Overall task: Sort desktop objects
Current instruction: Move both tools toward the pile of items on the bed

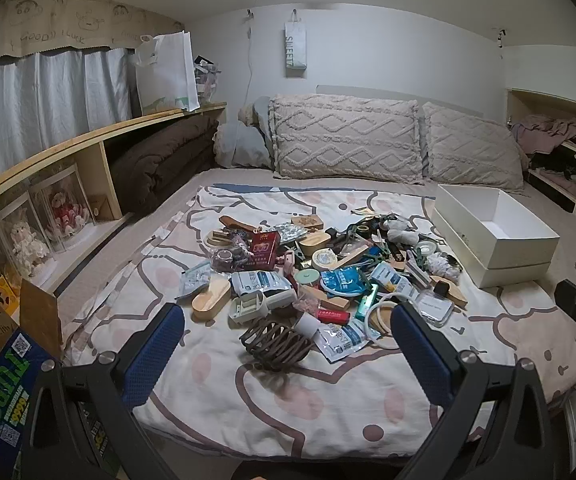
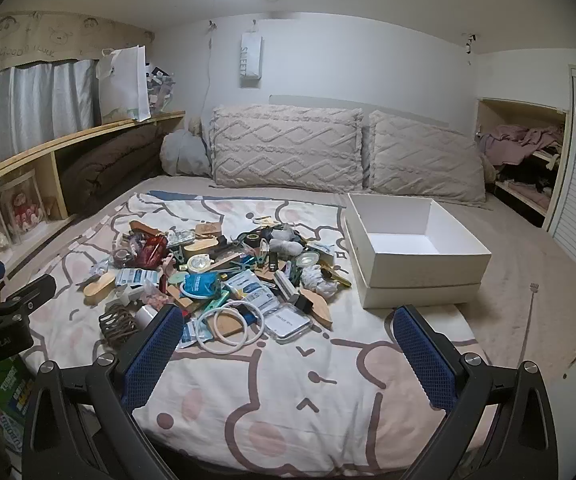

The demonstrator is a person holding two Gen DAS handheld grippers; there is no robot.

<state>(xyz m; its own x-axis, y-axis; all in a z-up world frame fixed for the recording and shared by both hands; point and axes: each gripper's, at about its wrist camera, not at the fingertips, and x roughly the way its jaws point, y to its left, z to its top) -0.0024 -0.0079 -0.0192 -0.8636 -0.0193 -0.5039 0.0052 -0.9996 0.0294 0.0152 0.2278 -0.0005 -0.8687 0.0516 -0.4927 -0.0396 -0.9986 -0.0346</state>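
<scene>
Hovering above the near edge of the bed, the left gripper and the right gripper both stand with their blue-padded jaws spread wide and nothing between them. A jumbled heap of small desktop objects lies around the middle of the cartoon-printed pink and white sheet. At the heap's near edge sit a brown woven wire-like ball, two white plastic rings and a clear flat plastic case. A red cigarette pack stands toward the heap's left side. An open white cardboard box, nothing visible inside it, rests toward the sheet's right edge, just beside the heap, before two beige tufted pillows.
</scene>
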